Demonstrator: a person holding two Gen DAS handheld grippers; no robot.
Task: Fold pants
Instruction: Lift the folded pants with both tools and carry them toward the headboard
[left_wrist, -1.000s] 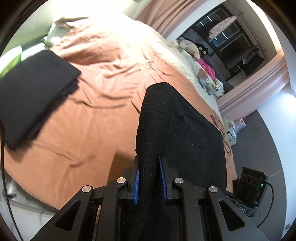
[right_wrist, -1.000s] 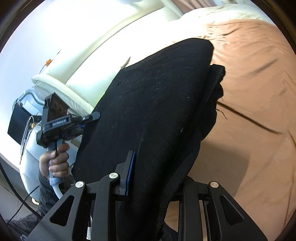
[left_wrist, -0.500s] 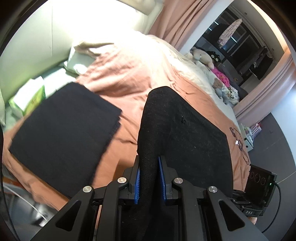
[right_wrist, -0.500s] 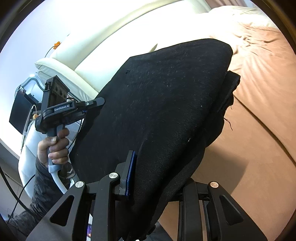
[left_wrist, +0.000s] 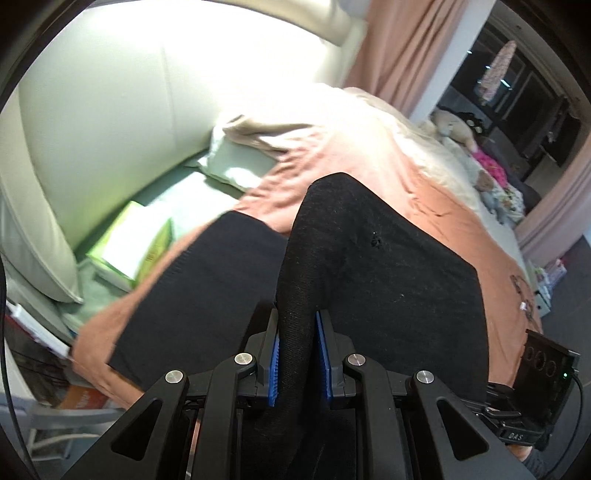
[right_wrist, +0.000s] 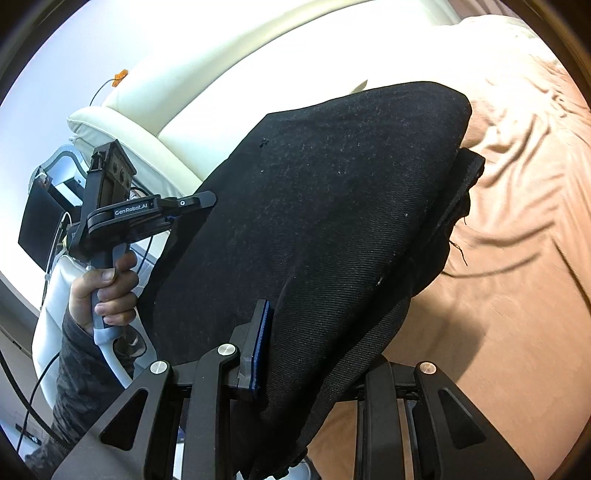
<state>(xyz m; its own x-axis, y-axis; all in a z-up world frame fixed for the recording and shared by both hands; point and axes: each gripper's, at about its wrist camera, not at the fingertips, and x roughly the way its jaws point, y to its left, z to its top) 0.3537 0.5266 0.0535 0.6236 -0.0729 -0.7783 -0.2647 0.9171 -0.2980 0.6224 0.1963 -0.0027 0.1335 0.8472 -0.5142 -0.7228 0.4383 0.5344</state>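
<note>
The folded black pants (left_wrist: 388, 277) hang between my two grippers above the bed. My left gripper (left_wrist: 297, 354) is shut on one edge of them, blue pads pressed on the cloth. My right gripper (right_wrist: 295, 350) is shut on the other edge of the pants (right_wrist: 325, 206); its right finger is hidden under the cloth. The left gripper, held in a hand, shows in the right wrist view (right_wrist: 192, 203). A second folded black garment (left_wrist: 199, 291) lies flat on the bed below, to the left.
The bed has an orange-brown sheet (left_wrist: 369, 155) (right_wrist: 517, 258). A cream headboard (left_wrist: 110, 92) stands behind it. A green box (left_wrist: 133, 247) and pale pillows (left_wrist: 236, 166) lie by the headboard. Stuffed toys (left_wrist: 458, 129) sit at the far side.
Both grippers carried the pants left toward the headboard. The folded black garment now lies right below the held pants. The grip on the pants has not changed.
</note>
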